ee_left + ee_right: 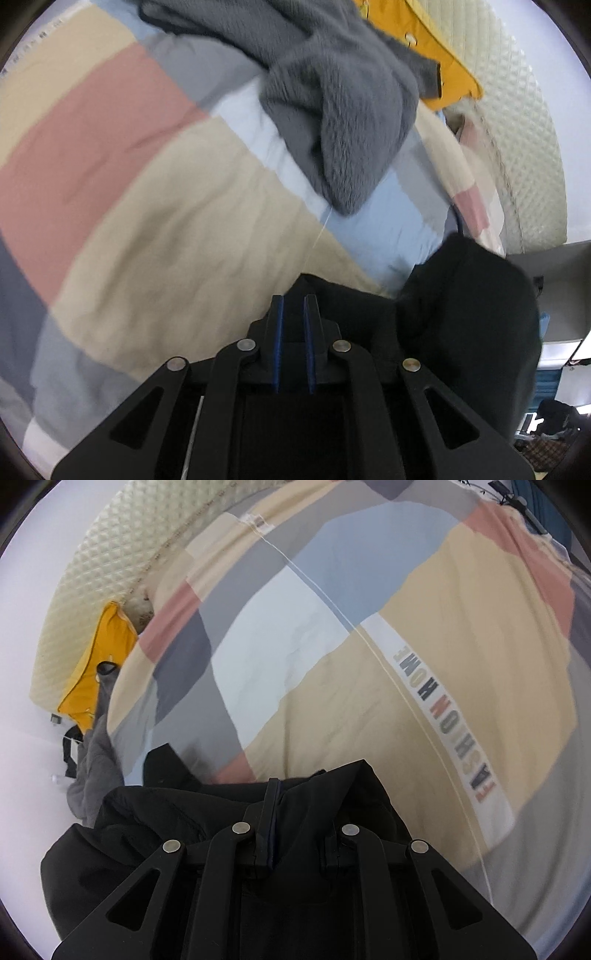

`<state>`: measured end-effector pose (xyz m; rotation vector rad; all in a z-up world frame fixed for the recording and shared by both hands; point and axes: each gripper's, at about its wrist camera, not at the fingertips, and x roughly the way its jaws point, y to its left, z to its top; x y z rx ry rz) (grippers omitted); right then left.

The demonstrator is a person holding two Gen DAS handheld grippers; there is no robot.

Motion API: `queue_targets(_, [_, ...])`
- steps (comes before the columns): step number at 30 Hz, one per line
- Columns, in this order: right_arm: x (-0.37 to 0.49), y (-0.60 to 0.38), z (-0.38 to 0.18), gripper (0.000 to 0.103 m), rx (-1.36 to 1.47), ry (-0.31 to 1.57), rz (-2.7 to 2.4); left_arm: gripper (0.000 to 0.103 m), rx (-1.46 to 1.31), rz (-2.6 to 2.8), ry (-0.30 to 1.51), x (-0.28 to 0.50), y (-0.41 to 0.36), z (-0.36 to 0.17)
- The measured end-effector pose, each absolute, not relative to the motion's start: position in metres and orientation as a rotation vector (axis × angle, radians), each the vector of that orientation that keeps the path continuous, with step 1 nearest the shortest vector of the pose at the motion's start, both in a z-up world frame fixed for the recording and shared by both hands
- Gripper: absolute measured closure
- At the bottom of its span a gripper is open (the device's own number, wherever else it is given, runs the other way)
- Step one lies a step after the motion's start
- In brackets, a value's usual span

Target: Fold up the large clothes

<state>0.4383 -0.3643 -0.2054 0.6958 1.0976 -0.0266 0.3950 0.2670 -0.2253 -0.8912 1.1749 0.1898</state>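
A black garment (469, 317) hangs bunched between both grippers above the bed. My left gripper (294, 301) is shut on its edge, with black cloth pinched between the blue pads. In the right wrist view the same black garment (207, 823) drapes over my right gripper (291, 786), which is shut on a fold of it; the right finger is hidden under the cloth. A grey fleece garment (343, 107) lies crumpled on the bed beyond the left gripper and shows at the left of the right wrist view (96, 760).
The bed has a patchwork duvet (155, 206) in beige, pink, blue and grey, printed "FASHION HOME" (443, 723). A yellow garment (436, 40) lies against the cream quilted headboard (517, 122). A room with furniture shows past the bed's edge at lower right.
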Motion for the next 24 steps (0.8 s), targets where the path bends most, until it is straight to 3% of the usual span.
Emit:
queue_targets(5, [0.442,-0.362,-0.213,0.089,0.715,1.093,-0.032,0.093,-0.883,0.167,1.212,0.399,0.259,-0.234])
queue_targets(9, [0.434,-0.359,-0.203,0.08,0.739,1.062,-0.026,0.093,-0.806,0.13,1.175,0.393,0.254,-0.212])
queue_targets(13, [0.418,-0.36,-0.182,0.055,0.749,1.021,0.014,0.089,-0.754,0.078,1.13,0.382,0.247,-0.183])
queue_targets(16, [0.405,-0.361,-0.159,0.046,0.716,0.999,0.037,0.067,-0.61,0.074,1.143,0.376,0.237,-0.159])
queue_targets(18, [0.398,-0.359,-0.137,0.033,0.642,0.991,0.044,0.036,-0.503,0.083,1.118,0.366,0.23,-0.135])
queue_targets(20, [0.388,-0.358,-0.114,0.021,0.583,0.953,0.053,0.026,-0.471,0.073,1.041,0.353,0.229,-0.107])
queue_targets(24, [0.364,-0.351,-0.054,0.018,0.432,0.827,0.053,0.024,-0.388,0.029,0.928,0.33,0.213,-0.063])
